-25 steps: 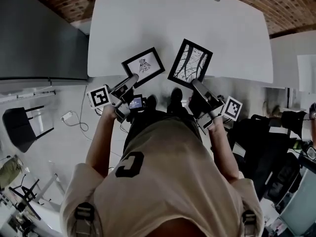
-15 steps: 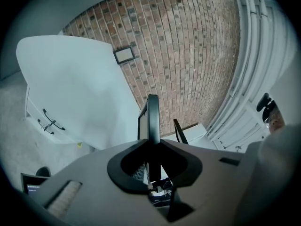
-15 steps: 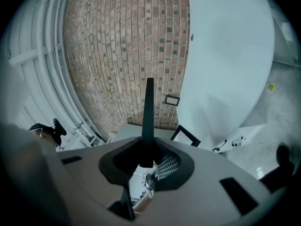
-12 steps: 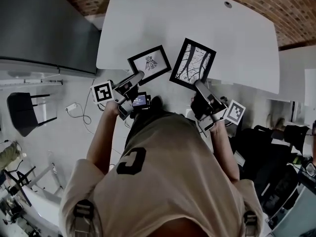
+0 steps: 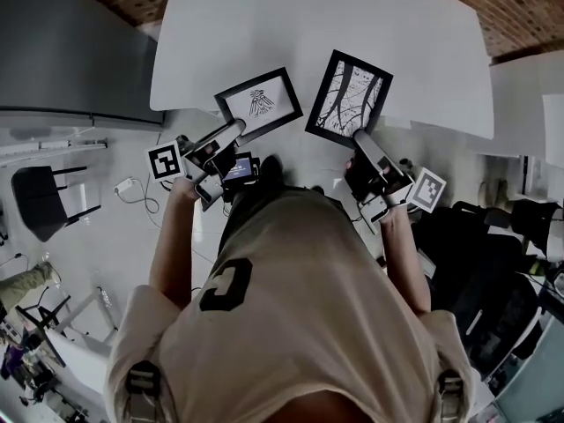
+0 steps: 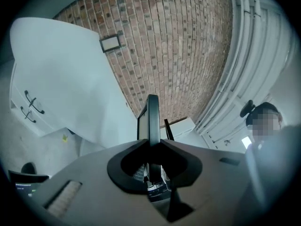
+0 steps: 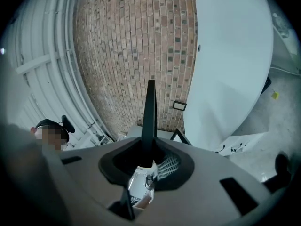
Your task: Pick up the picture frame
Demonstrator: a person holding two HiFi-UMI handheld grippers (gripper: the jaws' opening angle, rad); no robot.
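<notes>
The left gripper (image 5: 236, 129) stays clamped on the small picture frame (image 5: 258, 104), the right gripper (image 5: 359, 137) on the taller picture frame (image 5: 349, 93), both aloft: pickup apparently complete.

Black picture frames (image 5: 350, 95) — white table (image 5: 264, 25), brick wall (image 6: 188, 46).

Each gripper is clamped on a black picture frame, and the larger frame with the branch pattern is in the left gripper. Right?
Not quite. The larger frame with the branch pattern is in the right gripper; the left gripper holds the smaller frame. The head view shows this. Each gripper is indeed clamped on a black frame.
</notes>
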